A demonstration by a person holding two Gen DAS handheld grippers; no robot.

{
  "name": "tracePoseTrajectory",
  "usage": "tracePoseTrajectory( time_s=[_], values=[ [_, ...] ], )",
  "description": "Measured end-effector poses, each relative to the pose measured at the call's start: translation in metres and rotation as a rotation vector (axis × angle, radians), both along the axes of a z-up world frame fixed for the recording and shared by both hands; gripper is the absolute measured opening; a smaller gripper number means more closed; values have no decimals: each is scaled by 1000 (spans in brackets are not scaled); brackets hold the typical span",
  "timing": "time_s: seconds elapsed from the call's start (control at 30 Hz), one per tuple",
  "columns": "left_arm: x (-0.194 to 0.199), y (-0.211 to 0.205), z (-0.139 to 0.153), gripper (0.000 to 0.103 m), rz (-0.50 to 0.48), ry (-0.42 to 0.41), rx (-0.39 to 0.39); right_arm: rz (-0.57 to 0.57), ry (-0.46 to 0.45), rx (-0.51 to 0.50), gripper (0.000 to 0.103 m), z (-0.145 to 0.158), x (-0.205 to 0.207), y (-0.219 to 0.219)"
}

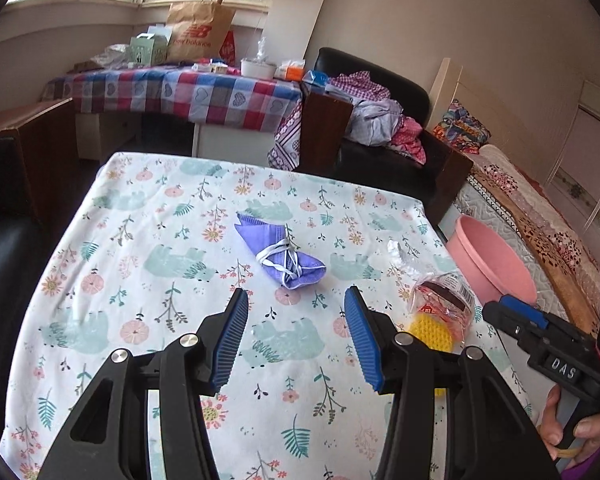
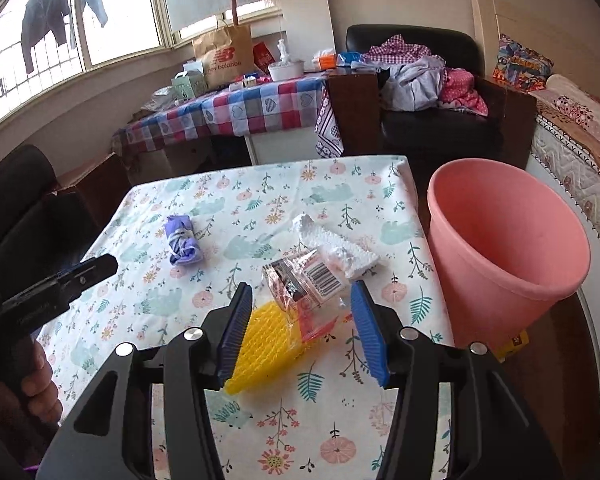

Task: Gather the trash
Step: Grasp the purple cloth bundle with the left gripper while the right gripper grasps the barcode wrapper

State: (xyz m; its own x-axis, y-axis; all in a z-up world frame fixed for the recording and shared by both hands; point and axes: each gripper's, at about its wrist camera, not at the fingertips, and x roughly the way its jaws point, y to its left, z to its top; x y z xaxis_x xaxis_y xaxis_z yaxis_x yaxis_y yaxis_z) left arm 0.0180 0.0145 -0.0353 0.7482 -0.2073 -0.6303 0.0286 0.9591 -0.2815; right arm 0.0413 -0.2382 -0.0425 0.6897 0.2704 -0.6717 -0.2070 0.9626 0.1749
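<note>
A rolled purple face mask [image 1: 282, 254] lies mid-table; it also shows in the right wrist view [image 2: 183, 241]. My left gripper [image 1: 296, 300] is open and empty, just short of the mask. A clear plastic wrapper with a barcode [image 2: 306, 284] lies over a yellow plastic piece [image 2: 266, 344], with a crumpled white wrapper [image 2: 340, 246] behind. My right gripper [image 2: 302, 294] is open, its jaws on either side of the clear wrapper, not touching it. The pink trash bin [image 2: 508, 248] stands beside the table's right edge.
The table has a floral cloth [image 2: 260, 196]. Beyond it stand a checkered-cloth table [image 2: 228, 112] with bags and boxes and a black armchair [image 2: 432, 128] piled with clothes. A bed [image 2: 580, 152] runs along the right. A black chair [image 2: 28, 216] is at the left.
</note>
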Motion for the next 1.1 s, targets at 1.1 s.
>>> tracePoseTrajectory(
  time_s=[1.1],
  values=[
    [94,-15,-44,10,104,171,13,25,1,95,52,-22,6,-33]
  ],
)
